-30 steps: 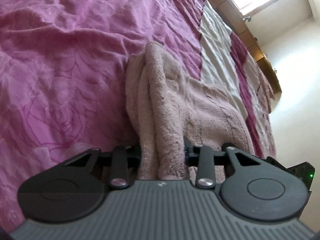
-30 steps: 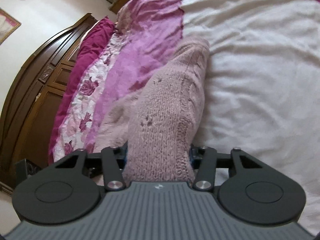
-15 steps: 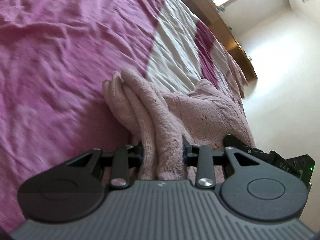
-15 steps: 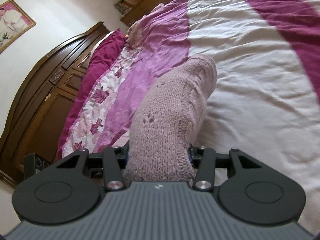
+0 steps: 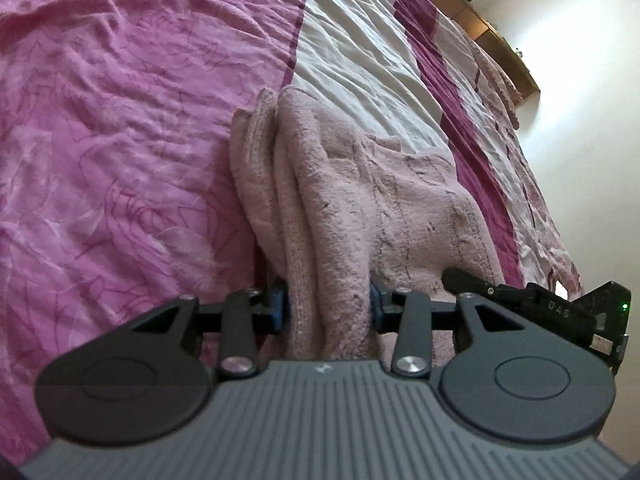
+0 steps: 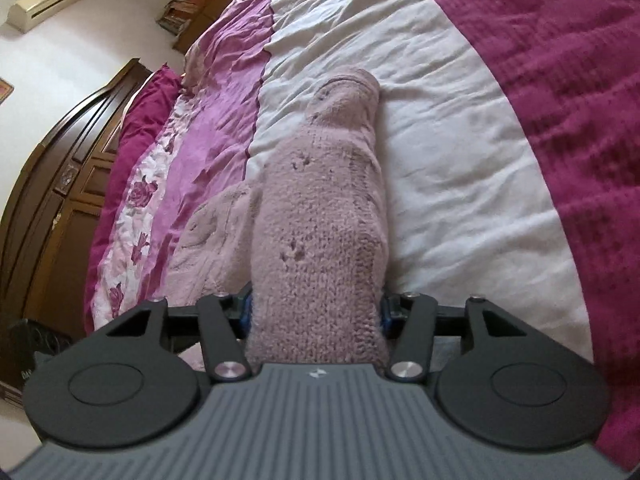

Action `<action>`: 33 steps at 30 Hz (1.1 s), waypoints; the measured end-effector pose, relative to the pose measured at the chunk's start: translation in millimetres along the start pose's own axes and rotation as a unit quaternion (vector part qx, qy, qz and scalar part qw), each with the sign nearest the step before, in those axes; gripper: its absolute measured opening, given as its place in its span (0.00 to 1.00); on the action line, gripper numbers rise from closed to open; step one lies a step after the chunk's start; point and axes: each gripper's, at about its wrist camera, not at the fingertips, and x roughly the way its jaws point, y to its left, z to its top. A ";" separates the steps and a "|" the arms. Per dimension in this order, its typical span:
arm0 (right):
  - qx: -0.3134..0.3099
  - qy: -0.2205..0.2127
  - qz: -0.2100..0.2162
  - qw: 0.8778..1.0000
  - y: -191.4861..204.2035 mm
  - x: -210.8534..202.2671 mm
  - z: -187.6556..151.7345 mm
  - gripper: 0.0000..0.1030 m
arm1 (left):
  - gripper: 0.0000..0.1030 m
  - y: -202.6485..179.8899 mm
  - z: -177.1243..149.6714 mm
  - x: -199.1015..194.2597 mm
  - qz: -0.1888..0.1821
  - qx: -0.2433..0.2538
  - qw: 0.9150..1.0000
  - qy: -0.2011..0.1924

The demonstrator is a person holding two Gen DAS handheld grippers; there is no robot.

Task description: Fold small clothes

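A dusty-pink knitted garment hangs in folds over the bed. My left gripper is shut on a bunched edge of it, the fabric filling the gap between the blue pads. In the right wrist view my right gripper is shut on another edge of the same knitted garment, which stretches away and touches the white stripe of the bedcover. The right gripper's black body shows at the right of the left wrist view, close beside the left one.
The bed has a striped cover: pink floral, white and magenta bands. A dark wooden headboard stands at the left of the right wrist view. A wooden ledge runs along the wall beyond the bed.
Both grippers, still holding the garment, have moved across the bed. The garment's far end now lies on the white stripe, and more magenta stripe shows in the right wrist view.
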 end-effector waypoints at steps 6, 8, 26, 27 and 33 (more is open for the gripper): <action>-0.024 -0.014 -0.020 0.999 11.3 -10.0 -2.1 0.69 | 0.50 -17.5 -7.6 -15.6 0.050 0.047 0.997 -0.017; -0.031 -0.019 -0.027 0.999 15.1 -16.1 -3.3 0.70 | 0.55 -24.2 -10.1 -20.8 0.068 0.066 0.995 -0.025; -0.123 -0.064 -0.067 0.988 54.6 -84.6 -48.6 0.80 | 0.72 -52.0 -50.7 -50.6 0.169 0.109 0.978 -0.050; -0.125 -0.061 -0.069 0.988 54.8 -85.4 -52.7 0.80 | 0.72 -52.8 -54.1 -50.2 0.172 0.111 0.977 -0.048; -0.139 -0.044 -0.088 0.985 51.7 -82.7 -74.6 0.81 | 0.72 -56.5 -72.4 -44.9 0.189 0.123 0.973 -0.039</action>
